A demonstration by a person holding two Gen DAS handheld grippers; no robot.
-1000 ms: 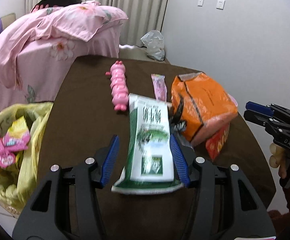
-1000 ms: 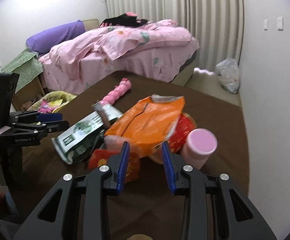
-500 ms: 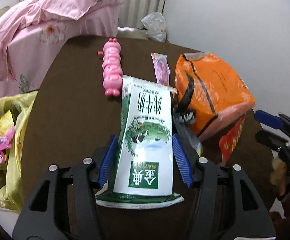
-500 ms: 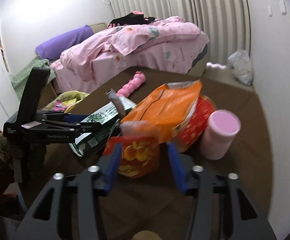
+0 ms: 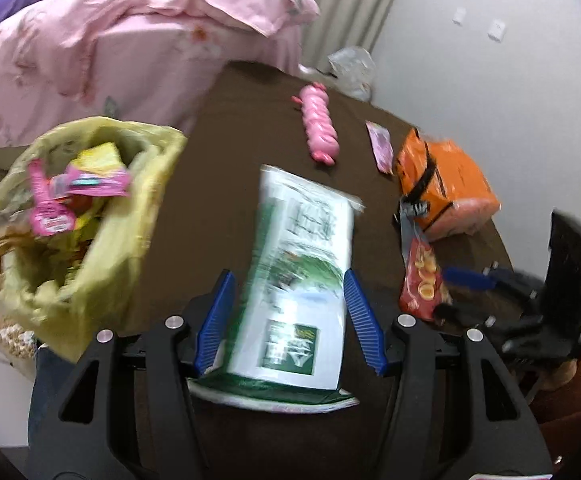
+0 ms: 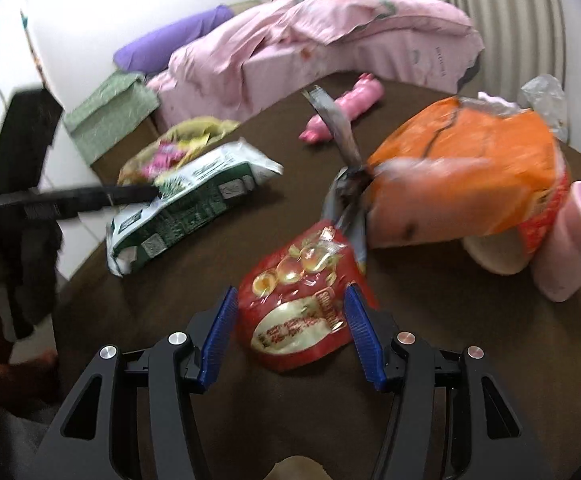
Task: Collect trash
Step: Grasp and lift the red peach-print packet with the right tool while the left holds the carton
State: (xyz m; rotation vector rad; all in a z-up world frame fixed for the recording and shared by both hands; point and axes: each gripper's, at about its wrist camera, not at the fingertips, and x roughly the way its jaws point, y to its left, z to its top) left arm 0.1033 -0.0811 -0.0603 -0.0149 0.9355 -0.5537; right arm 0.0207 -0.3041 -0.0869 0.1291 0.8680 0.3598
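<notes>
The left gripper (image 5: pixel 288 322) is clamped on the green milk bag (image 5: pixel 298 280), so swing it left over the yellow trash bag (image 5: pixel 102 240) before letting go, while the right gripper (image 6: pixel 288 334), whose jaws have just been opening, stands apart around the red snack bag (image 6: pixel 302 300).

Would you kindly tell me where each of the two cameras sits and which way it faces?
Left wrist: on the left gripper, angled down over the brown table toward the pink bed; holds the green-and-white milk carton; yellow trash bag at left.
Right wrist: on the right gripper, jaws just opened, straddling the red snack packet; a sleeve shows at lower left.
Shared: carton, packet, orange bag, each other's gripper.
</notes>
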